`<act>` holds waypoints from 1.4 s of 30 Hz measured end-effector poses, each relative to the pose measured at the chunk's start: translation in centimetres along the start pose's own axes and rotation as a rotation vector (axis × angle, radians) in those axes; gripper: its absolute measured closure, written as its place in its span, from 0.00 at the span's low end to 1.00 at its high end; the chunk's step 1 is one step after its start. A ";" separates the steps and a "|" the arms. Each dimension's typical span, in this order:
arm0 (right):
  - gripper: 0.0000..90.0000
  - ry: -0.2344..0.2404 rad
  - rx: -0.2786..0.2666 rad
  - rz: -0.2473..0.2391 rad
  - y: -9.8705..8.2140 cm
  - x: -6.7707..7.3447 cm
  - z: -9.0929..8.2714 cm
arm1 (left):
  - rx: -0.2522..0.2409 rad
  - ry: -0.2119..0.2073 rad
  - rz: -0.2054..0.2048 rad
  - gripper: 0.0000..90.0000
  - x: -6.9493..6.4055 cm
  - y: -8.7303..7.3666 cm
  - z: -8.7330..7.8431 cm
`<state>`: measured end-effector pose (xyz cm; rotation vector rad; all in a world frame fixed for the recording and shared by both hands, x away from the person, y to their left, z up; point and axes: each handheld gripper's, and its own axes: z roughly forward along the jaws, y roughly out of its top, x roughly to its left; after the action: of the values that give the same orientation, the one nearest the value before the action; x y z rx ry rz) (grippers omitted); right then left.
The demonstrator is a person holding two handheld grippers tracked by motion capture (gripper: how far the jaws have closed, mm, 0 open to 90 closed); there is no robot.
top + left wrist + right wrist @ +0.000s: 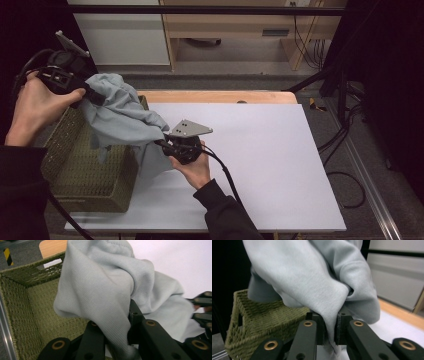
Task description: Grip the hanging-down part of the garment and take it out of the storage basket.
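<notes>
A pale grey-blue cloth (125,117) hangs bunched between my two grippers, over the right rim of a green woven basket (85,170). My left gripper (97,95) is raised above the basket's far left corner and is shut on the cloth's upper end. In the left gripper view the cloth (100,285) is pinched in the left gripper (115,322), with the basket (30,302) below. My right gripper (160,142) is lower, by the basket's right side, shut on a fold. The right gripper view shows that fold of cloth (312,277) clamped in the right gripper (330,322), beside the basket (262,320).
The basket stands at the left end of a white mat (260,150) on a wooden table (220,96). Cables (345,135) lie on the floor at the right. A white cabinet (125,35) and a wooden shelf unit (235,25) stand beyond the table.
</notes>
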<state>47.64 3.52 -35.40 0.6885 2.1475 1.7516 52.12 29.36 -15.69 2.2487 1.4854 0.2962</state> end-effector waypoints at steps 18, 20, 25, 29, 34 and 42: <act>0.18 -0.042 0.003 0.046 -2.1 -0.1 -3.8 | 0.003 -0.007 0.006 0.88 -0.3 0.2 0.5; 0.15 -0.073 -0.009 0.043 -2.2 -0.8 -5.2 | 0.009 -0.006 0.012 0.88 -0.3 0.2 0.5; 0.11 -0.180 -0.056 0.058 -3.2 -2.5 -8.9 | 0.008 -0.006 0.014 0.88 -0.4 0.1 0.5; 0.10 -0.226 -0.084 0.090 -4.2 -3.8 -11.4 | 0.009 -0.006 0.016 0.88 -0.4 0.2 0.6; 0.09 -0.266 -0.083 0.100 -5.2 -4.5 -13.3 | 0.003 -0.007 0.011 0.88 -0.5 0.2 0.6; 0.08 -0.342 -0.096 0.117 -7.5 -5.5 -17.0 | 0.002 -0.009 0.008 0.88 -0.1 -0.1 0.5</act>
<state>42.36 -14.74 -39.34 1.0224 1.8163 1.6391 52.18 29.15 -16.23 2.2554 1.4735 0.2868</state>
